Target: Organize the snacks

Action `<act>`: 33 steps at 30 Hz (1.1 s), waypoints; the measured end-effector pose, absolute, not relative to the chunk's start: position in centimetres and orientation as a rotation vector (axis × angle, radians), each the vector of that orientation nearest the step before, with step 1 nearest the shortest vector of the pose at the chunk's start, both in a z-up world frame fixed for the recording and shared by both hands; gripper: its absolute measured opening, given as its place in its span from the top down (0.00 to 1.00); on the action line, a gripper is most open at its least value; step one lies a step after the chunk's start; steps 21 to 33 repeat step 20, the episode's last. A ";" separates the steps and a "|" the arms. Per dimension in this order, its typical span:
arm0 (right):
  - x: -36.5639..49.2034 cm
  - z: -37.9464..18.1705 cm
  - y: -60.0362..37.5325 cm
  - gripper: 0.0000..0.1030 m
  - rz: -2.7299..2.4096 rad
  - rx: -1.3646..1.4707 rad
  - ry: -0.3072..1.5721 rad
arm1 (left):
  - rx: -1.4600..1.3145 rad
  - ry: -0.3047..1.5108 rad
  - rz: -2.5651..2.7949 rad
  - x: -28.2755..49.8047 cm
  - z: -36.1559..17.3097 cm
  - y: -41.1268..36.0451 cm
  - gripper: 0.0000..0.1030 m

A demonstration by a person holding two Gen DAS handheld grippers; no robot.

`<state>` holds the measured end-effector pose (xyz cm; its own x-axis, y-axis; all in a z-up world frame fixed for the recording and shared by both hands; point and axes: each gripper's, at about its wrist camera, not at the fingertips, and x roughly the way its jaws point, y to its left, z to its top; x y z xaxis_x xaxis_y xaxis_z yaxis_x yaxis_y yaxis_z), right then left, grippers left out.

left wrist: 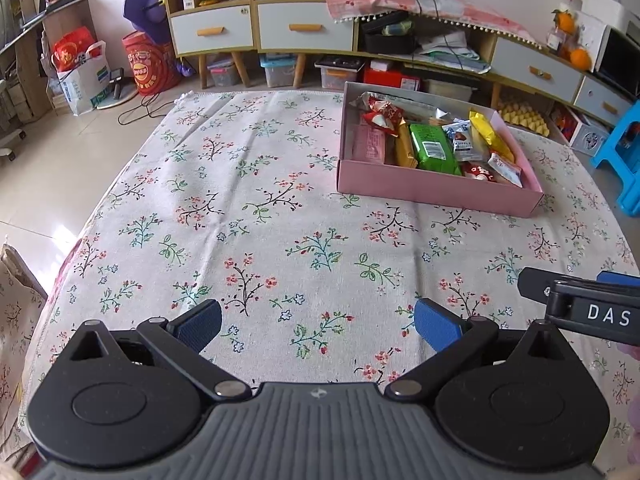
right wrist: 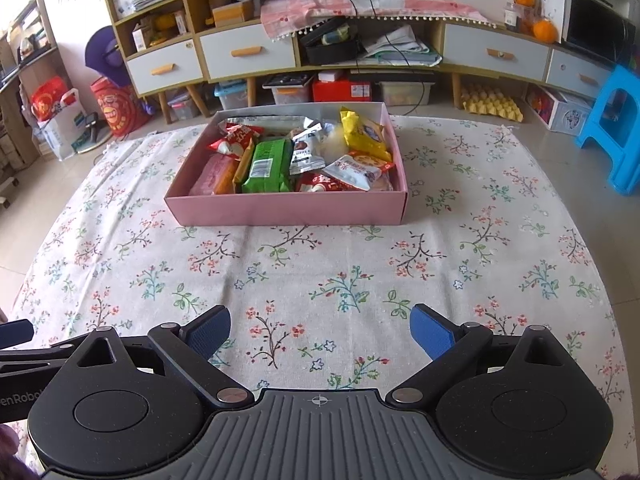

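A shallow pink box [left wrist: 436,188] [right wrist: 288,210] sits on the floral tablecloth [left wrist: 260,216] [right wrist: 320,272], holding several snack packets. Among them are a green packet [left wrist: 434,148] [right wrist: 268,166], a yellow bag [left wrist: 490,134] [right wrist: 362,132] and red packets [left wrist: 384,114] [right wrist: 236,138]. My left gripper [left wrist: 318,326] hovers open over the cloth near the table's front, the box far ahead to its right. My right gripper [right wrist: 320,334] is open too, empty, with the box straight ahead. Part of the right gripper's body shows at the right edge of the left wrist view.
Beyond the table stand low cabinets with white drawers [left wrist: 304,30] [right wrist: 494,56], storage bins beneath and red bags on the floor [left wrist: 150,64]. A blue plastic stool [right wrist: 614,128] stands at the right. The cloth between grippers and box is bare.
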<state>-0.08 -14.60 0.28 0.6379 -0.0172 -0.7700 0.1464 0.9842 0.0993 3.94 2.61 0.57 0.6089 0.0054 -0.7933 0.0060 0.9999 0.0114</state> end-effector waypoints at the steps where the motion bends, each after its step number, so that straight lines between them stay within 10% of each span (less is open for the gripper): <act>1: -0.1 0.3 -14.6 0.05 -0.093 0.158 0.875 | 0.013 0.915 0.000 3.9 0.6 2.6 0.00; 33: -0.3 0.5 -14.4 0.05 -0.087 0.150 0.866 | 0.035 0.907 -0.011 3.7 0.7 2.3 0.00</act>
